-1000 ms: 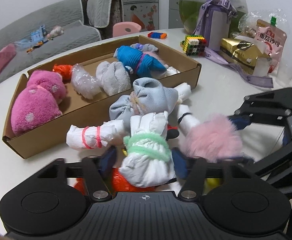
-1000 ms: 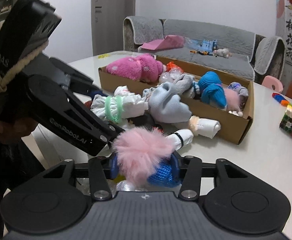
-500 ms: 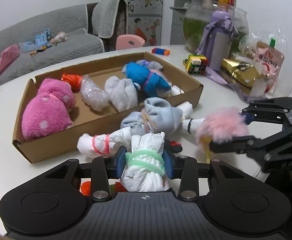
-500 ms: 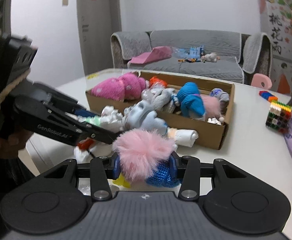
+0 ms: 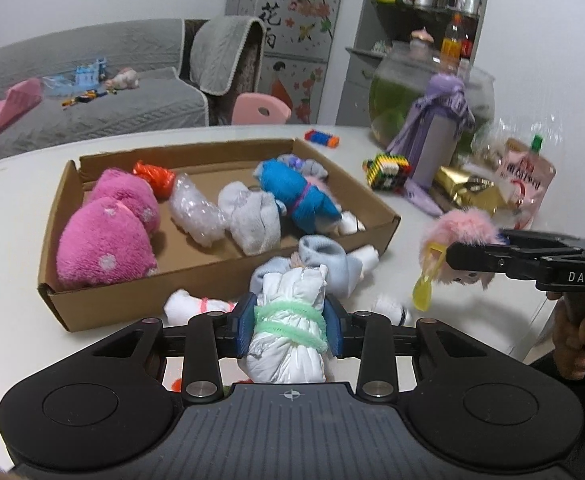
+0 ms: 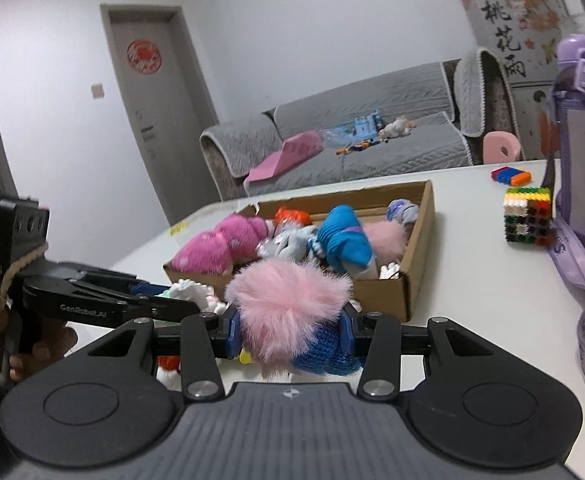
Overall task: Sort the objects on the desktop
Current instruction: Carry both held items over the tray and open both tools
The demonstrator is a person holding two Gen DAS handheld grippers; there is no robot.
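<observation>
1. The landmark is the cardboard box (image 5: 376, 236) on the white table (image 5: 16, 216). It already holds several soft things: two magenta plush pieces (image 5: 104, 240) at its left end, then an orange bundle (image 5: 154, 174), a clear plastic wad (image 5: 196, 212), a grey-white sock roll (image 5: 252, 220) and a blue sock roll (image 5: 300, 196) toward its right end.

2. The left gripper (image 5: 288, 326) pinches a white cloth bundle tied with a green band (image 5: 288, 320). Its jaws are closing on the bundle, which sits between the blue pads in front of the box's near wall and, judging by the view, is lifted clear of the table.

3. The right gripper (image 6: 290, 330) is clamped on a fluffy pink toy with a blue knitted part (image 6: 288, 300). In the left view the toy hangs off the box's right corner, a yellow piece (image 5: 424, 284) dangling below it.

4. Left to sort, just outside the box's near wall: a pale blue sock roll (image 5: 324, 260), a white roll with pink bands (image 5: 192, 304), and another white piece (image 5: 388, 306).

5. Judgement: roughly half done. The two held items look ready to go into the box, with free floor showing near its back wall.

6. Well right of the box stand a purple bottle (image 5: 440, 136), a block cube (image 5: 386, 170) and snack packets (image 5: 524, 184); whether these belong to the sorting I cannot tell.
</observation>
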